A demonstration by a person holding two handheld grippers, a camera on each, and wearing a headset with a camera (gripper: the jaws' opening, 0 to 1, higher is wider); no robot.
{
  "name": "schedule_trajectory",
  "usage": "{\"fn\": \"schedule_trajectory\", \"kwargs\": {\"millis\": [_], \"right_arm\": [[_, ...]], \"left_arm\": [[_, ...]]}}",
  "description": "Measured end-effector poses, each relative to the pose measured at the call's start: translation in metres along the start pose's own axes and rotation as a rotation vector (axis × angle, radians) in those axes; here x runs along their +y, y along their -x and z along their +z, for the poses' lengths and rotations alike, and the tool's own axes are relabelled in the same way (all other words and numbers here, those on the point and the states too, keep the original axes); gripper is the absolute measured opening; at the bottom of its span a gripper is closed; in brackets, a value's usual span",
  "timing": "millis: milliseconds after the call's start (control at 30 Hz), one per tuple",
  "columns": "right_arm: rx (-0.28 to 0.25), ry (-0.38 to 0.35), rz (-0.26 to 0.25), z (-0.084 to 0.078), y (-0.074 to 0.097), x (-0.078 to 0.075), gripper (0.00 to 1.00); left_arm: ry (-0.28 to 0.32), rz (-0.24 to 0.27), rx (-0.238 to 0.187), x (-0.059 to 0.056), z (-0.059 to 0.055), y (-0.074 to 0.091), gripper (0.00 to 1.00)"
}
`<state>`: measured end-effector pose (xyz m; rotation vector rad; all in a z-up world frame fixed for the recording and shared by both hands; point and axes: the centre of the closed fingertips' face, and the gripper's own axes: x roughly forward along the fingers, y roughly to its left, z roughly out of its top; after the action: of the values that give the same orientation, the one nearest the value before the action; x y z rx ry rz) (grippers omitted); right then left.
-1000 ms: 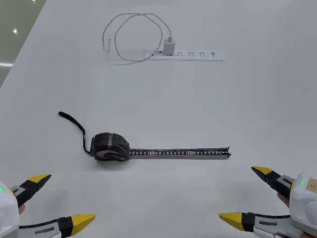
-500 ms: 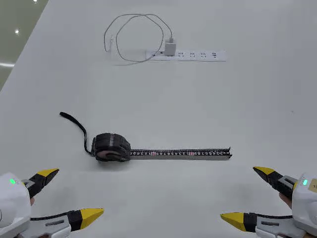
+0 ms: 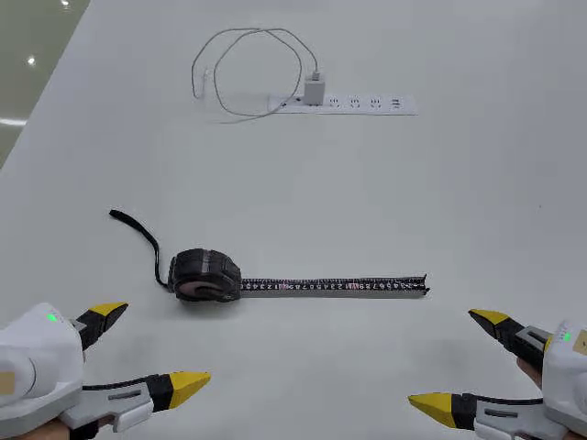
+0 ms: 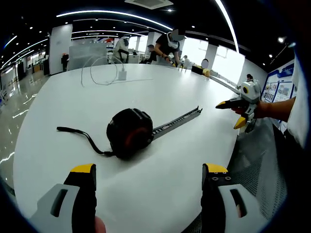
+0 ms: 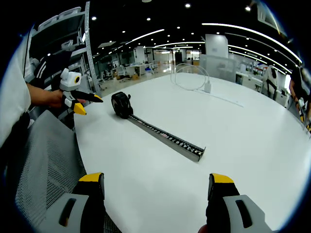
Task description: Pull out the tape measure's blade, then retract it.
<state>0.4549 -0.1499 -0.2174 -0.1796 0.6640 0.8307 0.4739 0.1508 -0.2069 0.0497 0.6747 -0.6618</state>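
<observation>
On the white table (image 3: pixel 385 202), close to my edge, I see the tape measure (image 3: pixel 204 275) resting between my two grippers, its dark case nearer the left one. Its blade (image 3: pixel 335 286) is drawn out and lies along the table, running from the case towards my right, and its end hook (image 3: pixel 424 283) stops short of the right gripper. A black wrist strap (image 3: pixel 138 229) trails from the other side of the case, off to the left and away from me. My left gripper (image 3: pixel 161 344) hovers just in front of the case with its yellow-tipped jaws spread wide, holding nothing; in the left gripper view the case sits ahead between the jaws, apart from both. My right gripper (image 3: pixel 445 357) is likewise spread and empty, near the blade's free end but not touching it. Far across the table lies a white power strip (image 3: pixel 353 104) with a charger (image 3: pixel 315 90) plugged in and a white cable (image 3: pixel 257 29) looped beside it.
</observation>
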Motion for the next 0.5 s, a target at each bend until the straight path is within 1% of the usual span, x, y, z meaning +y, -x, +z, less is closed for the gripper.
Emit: {"fn": "schedule_trajectory", "kwargs": {"millis": [233,500], "right_arm": [[0.001,-0.003,0.002,-0.001,-0.001,-0.001,0.87],[0.004,-0.004,0.002,-0.001,-0.001,-0.003,0.87]], "left_arm": [[0.000,-0.010,-0.004,0.000,0.007,-0.010,0.87],[-0.002,-0.019,0.000,0.001,0.011,-0.021,0.87]]}}
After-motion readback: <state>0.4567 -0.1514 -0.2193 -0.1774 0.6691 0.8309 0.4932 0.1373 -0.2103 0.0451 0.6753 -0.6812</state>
